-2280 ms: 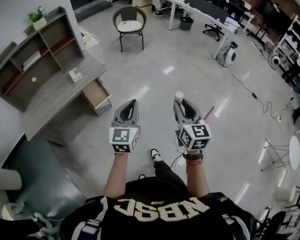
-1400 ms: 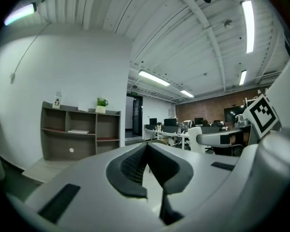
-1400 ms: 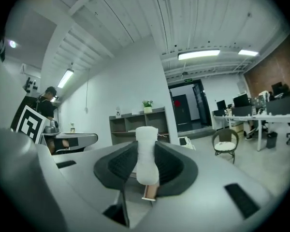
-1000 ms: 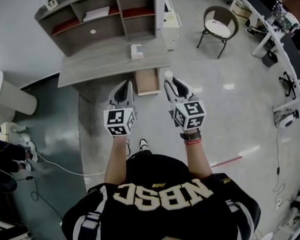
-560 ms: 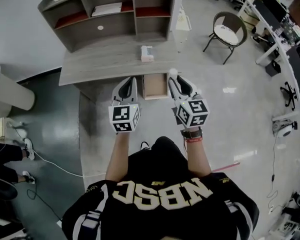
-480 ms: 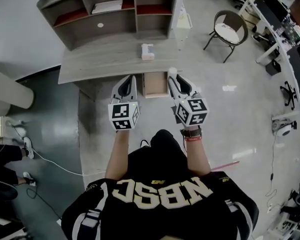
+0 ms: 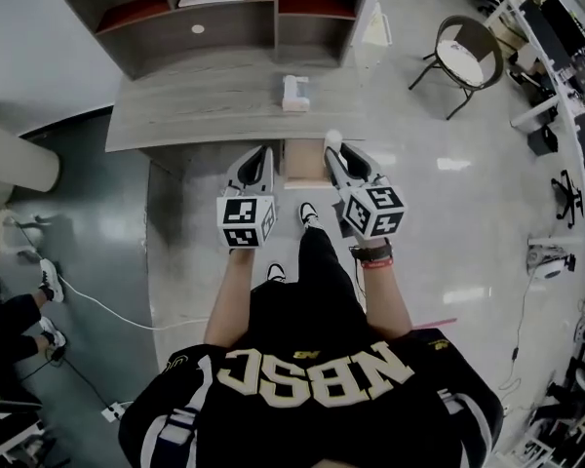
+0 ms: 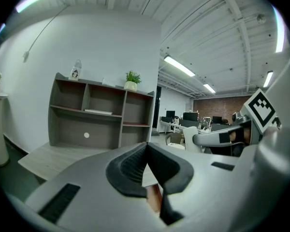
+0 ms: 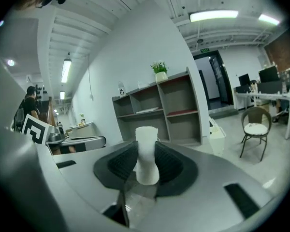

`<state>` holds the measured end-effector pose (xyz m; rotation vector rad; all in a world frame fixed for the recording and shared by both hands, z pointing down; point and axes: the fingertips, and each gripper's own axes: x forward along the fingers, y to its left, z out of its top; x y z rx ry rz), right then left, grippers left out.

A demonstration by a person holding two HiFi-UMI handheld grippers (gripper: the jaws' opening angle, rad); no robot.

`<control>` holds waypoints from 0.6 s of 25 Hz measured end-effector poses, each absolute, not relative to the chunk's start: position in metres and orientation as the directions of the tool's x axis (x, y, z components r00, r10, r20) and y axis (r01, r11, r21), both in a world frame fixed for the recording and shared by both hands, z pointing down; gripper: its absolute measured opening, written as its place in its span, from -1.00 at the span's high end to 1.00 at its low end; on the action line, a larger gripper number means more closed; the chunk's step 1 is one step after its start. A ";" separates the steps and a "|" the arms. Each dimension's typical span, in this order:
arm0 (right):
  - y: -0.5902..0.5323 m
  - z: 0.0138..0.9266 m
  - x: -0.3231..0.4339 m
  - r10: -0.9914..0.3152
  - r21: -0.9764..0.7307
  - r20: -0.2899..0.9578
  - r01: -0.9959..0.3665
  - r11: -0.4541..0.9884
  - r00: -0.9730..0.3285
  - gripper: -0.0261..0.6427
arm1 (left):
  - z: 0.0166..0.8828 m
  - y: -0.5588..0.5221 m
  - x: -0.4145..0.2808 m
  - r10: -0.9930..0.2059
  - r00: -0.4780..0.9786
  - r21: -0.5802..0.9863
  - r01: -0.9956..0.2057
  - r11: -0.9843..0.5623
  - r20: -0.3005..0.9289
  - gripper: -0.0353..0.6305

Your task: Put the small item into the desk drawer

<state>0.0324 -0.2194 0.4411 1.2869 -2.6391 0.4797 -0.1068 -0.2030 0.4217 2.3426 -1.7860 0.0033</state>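
Note:
In the head view the small white item (image 7: 332, 138), a short cylinder with a narrow waist, sticks up from my right gripper (image 7: 334, 150), which is shut on it. The right gripper view shows the same item (image 9: 146, 153) upright between the dark pads. The wooden desk drawer (image 7: 301, 160) stands pulled out under the front edge of the grey desk (image 7: 195, 110), between the two grippers. My left gripper (image 7: 259, 154) hovers just left of the drawer, shut and holding nothing (image 8: 146, 151).
A grey shelf unit (image 7: 224, 13) stands on the back of the desk and a small white box (image 7: 293, 93) lies on the desktop. A round chair (image 7: 465, 52) is at the far right. A white cable (image 7: 97, 305) trails on the floor to the left.
The person has turned from the open floor and walked up to the desk. Both grippers now reach the front of the open drawer, the right one still holding the white item.

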 end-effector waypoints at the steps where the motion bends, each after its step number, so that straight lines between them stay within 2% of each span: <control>1: -0.224 0.447 0.031 -0.725 -0.228 0.293 -0.781 0.581 -0.624 0.57 | 0.428 -0.207 -0.106 -0.955 0.262 0.155 -0.958 -0.241 0.136 0.85; 5: -0.238 0.470 0.027 -0.690 -0.238 0.335 -0.766 0.597 -0.642 0.57 | 0.444 -0.222 -0.108 -0.957 0.229 0.171 -0.965 -0.199 0.179 0.85; 15: -0.252 0.521 0.026 -0.625 -0.245 0.439 -0.755 0.609 -0.646 0.57 | 0.498 -0.236 -0.098 -0.929 0.249 0.237 -0.954 -0.186 0.273 0.85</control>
